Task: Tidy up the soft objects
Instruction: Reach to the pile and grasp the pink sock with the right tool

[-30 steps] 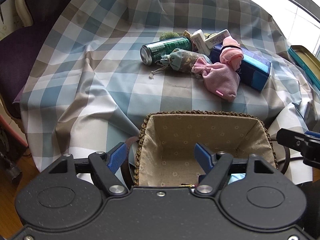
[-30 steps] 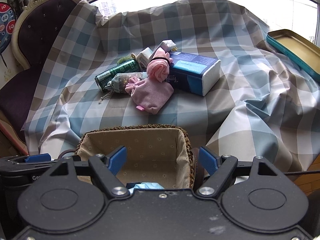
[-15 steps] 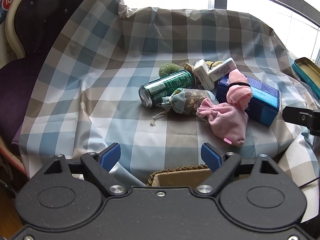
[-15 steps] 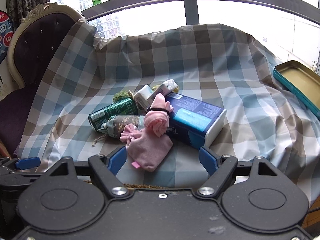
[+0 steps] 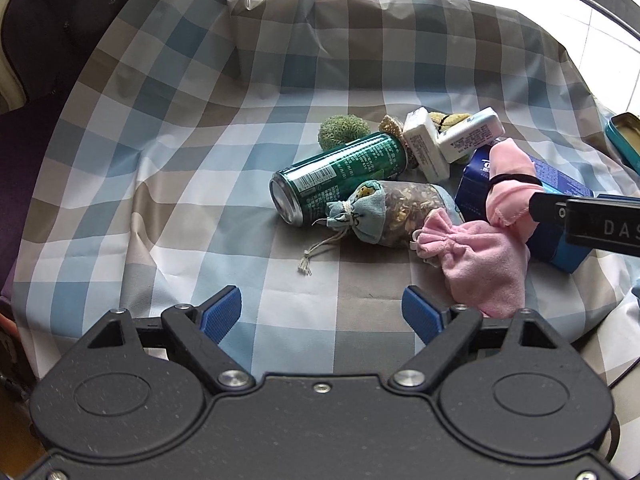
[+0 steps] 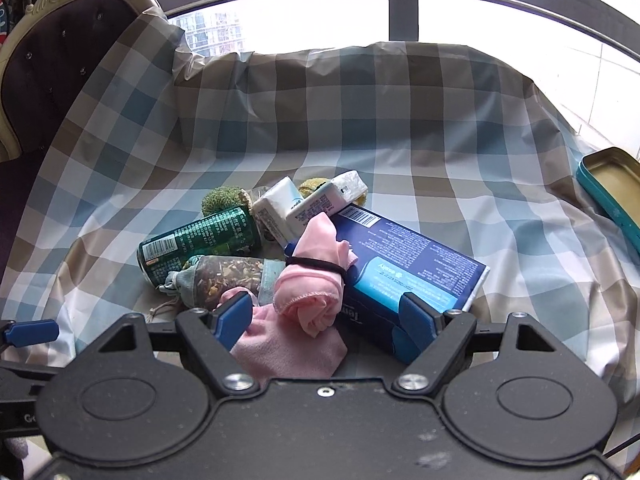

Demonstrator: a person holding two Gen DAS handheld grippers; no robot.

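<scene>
Pink pouch [image 5: 486,266] lies against blue box [image 6: 412,276]; left gripper [image 5: 322,314] and right gripper [image 6: 326,318] fingers apart, empty.

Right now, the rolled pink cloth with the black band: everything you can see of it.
The rolled pink cloth is soft knit-looking fabric with a stitched hem, rolled into a bundle and cinched by a black elastic band around its middle. It lies tilted, leaning against the near end of the blue tissue pack, its lower end resting on the pink drawstring pouch. The herb sachet lies just beside it. It sits between the open fingers of the right gripper, not pinched.
</scene>
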